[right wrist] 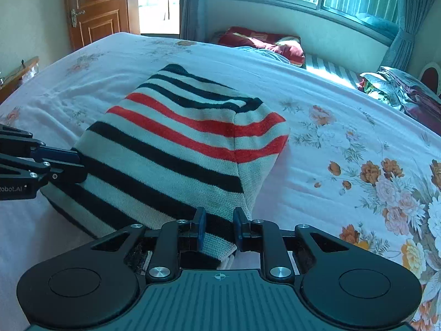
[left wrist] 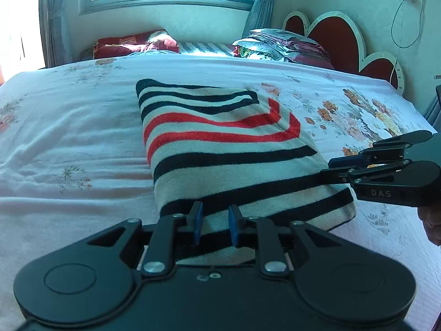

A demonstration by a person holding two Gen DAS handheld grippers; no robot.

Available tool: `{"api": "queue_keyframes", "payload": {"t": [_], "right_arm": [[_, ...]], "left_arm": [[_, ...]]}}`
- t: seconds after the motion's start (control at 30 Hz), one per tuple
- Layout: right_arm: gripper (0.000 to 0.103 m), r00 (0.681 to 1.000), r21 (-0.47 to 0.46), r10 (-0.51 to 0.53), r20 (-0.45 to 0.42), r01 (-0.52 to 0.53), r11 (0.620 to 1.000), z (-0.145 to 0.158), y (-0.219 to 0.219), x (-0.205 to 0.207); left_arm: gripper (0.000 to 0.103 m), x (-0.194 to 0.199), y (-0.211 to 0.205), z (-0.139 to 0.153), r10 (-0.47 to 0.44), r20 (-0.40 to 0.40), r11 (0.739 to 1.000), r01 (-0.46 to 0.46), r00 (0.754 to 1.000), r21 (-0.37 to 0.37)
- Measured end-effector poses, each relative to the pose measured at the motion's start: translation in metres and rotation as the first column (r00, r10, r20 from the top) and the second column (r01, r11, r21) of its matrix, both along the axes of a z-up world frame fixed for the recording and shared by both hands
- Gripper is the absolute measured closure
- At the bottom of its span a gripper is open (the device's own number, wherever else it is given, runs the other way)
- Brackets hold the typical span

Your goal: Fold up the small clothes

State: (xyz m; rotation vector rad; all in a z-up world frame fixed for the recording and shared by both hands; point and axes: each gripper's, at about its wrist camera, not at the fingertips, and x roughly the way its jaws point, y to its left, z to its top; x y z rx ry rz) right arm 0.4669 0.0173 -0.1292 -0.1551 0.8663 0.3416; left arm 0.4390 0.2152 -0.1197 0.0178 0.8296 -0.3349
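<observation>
A knitted garment (left wrist: pixel 220 143), white with navy and red stripes, lies folded on the floral bed sheet (left wrist: pixel 69 138). At the bottom of the left wrist view, my left gripper (left wrist: pixel 215 224) is shut on its near edge, with fabric filling the gap between the blue pads. That view also shows my right gripper (left wrist: pixel 329 167) clamped on the garment's right edge. In the right wrist view, the right gripper (right wrist: pixel 219 229) pinches a near corner of the garment (right wrist: pixel 179 143). The left gripper (right wrist: pixel 80 164) grips the garment's left edge there. The near edge hangs lifted between the two grippers.
A red folded blanket (left wrist: pixel 132 44) and a pile of bedding (left wrist: pixel 281 44) lie at the far side, by a heart-shaped headboard (left wrist: pixel 339 35). A person's hand (left wrist: pixel 432 226) shows at the right edge. A wooden door (right wrist: pixel 96 8) stands beyond the bed.
</observation>
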Motion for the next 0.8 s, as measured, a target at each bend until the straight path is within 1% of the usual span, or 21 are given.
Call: {"api": "queue_keyframes", "payload": {"t": [0.03,0.1,0.17,0.33,0.4,0.5,0.57,0.67,0.73,0.77,0.8], "right_arm": [[0.083,1.0,-0.013,0.0,-0.007,0.0,1.0,-0.004,-0.002,0.0],[0.083,1.0,0.005,-0.008,-0.02,0.009,1.0,-0.011,-0.007,0.003],[0.083,1.0,0.005,-0.006,-0.017,0.006,1.0,-0.013,-0.007,0.004],[0.083,1.0,0.007,-0.013,-0.015,0.013,1.0,-0.014,-0.01,-0.001],[0.083,0.999,0.007,-0.023,-0.034,0.024,1.0,-0.011,-0.011,-0.005],[0.083,1.0,0.026,-0.019,-0.015,0.02,0.999,-0.006,-0.016,-0.02],[0.083,0.999,0.008,-0.014,-0.032,0.014,1.0,-0.017,-0.016,-0.024],[0.083,0.998,0.052,-0.048,-0.045,0.05,0.997,-0.022,-0.024,-0.022],[0.083,0.997,0.072,-0.067,-0.043,0.07,0.995,-0.018,-0.027,-0.024],[0.083,0.997,0.091,-0.076,-0.028,0.079,0.993,-0.013,-0.03,-0.029],[0.083,0.996,0.108,-0.086,-0.016,0.087,0.99,-0.008,-0.034,-0.035]], "left_arm": [[0.084,-0.002,0.002,-0.003,0.004,-0.006,1.0,-0.004,1.0,-0.001],[0.084,-0.004,0.005,-0.008,0.018,-0.011,1.0,-0.018,1.0,-0.019],[0.084,-0.005,0.006,-0.01,0.03,-0.008,0.999,-0.03,1.0,-0.021],[0.084,-0.008,0.0,-0.008,0.051,-0.007,0.999,-0.051,0.999,-0.004],[0.084,-0.012,0.0,-0.006,0.058,-0.007,0.998,-0.058,0.998,0.003],[0.084,-0.018,0.0,-0.009,0.066,-0.01,0.998,-0.066,0.998,0.006],[0.084,-0.02,0.0,-0.011,0.076,-0.015,0.997,-0.076,0.997,-0.001],[0.084,-0.022,-0.002,-0.011,0.086,-0.013,0.996,-0.086,0.996,0.007],[0.085,-0.027,-0.004,-0.008,0.098,-0.003,0.995,-0.098,0.995,0.014],[0.084,-0.031,-0.005,-0.004,0.103,0.01,0.995,-0.103,0.995,0.011],[0.082,-0.038,-0.005,-0.002,0.108,0.024,0.994,-0.109,0.994,0.008]]}}
